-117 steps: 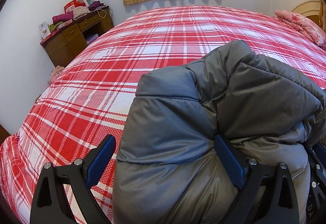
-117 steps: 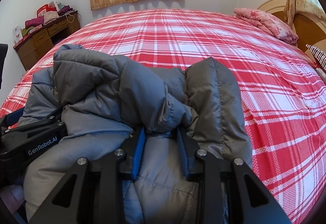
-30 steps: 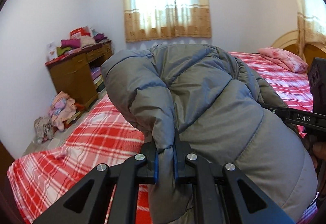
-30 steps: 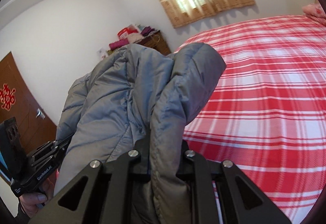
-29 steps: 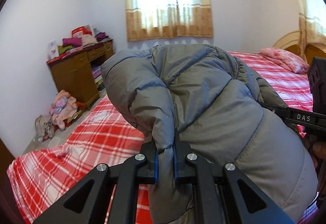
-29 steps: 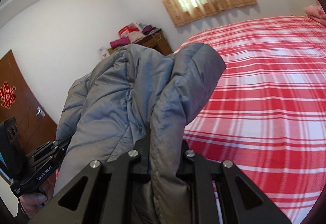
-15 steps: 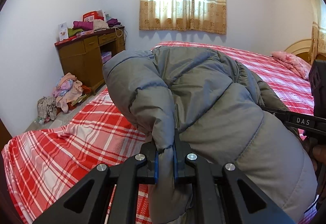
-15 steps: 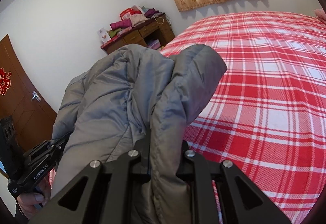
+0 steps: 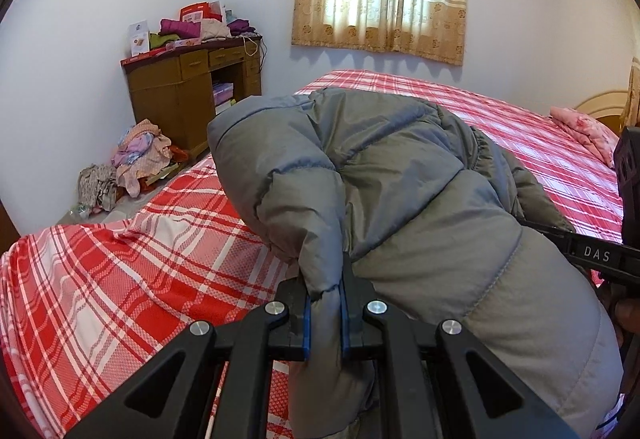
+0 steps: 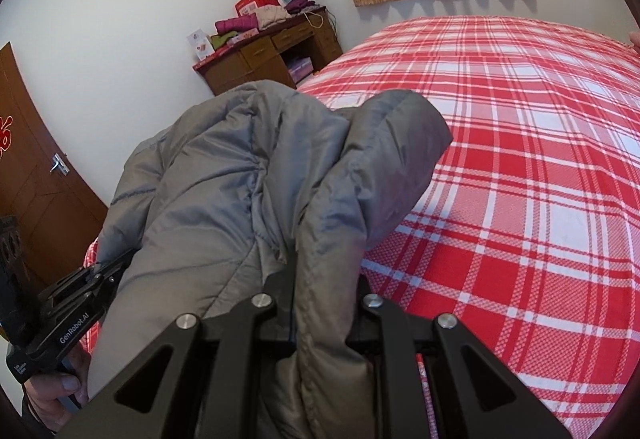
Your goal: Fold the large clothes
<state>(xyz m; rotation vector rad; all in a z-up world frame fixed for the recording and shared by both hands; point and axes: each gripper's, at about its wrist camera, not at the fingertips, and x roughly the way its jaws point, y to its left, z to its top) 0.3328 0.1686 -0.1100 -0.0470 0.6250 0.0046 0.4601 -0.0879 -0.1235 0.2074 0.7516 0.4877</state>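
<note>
Jacket (image 9: pixel 400 199) pinched in both — left gripper (image 9: pixel 324 303) and right gripper (image 10: pixel 324 303) each clenched on a padded edge, bulk bunched ahead of the fingers, above the bed (image 10: pixel 520 159) — probably lifted to lay it flat for folding.

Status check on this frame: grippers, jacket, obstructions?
Left gripper and right gripper both shut on grey puffer jacket. Jacket bunched, held above plaid bed. Nothing in the way.

Both wrist cameras look forward and downward along their jaws, very close to the grey padded jacket (image 9: pixel 400 207), sharing the red plaid bed (image 10: pixel 520 159) and the brown wooden desk (image 9: pixel 176 95) at upper left.
</note>
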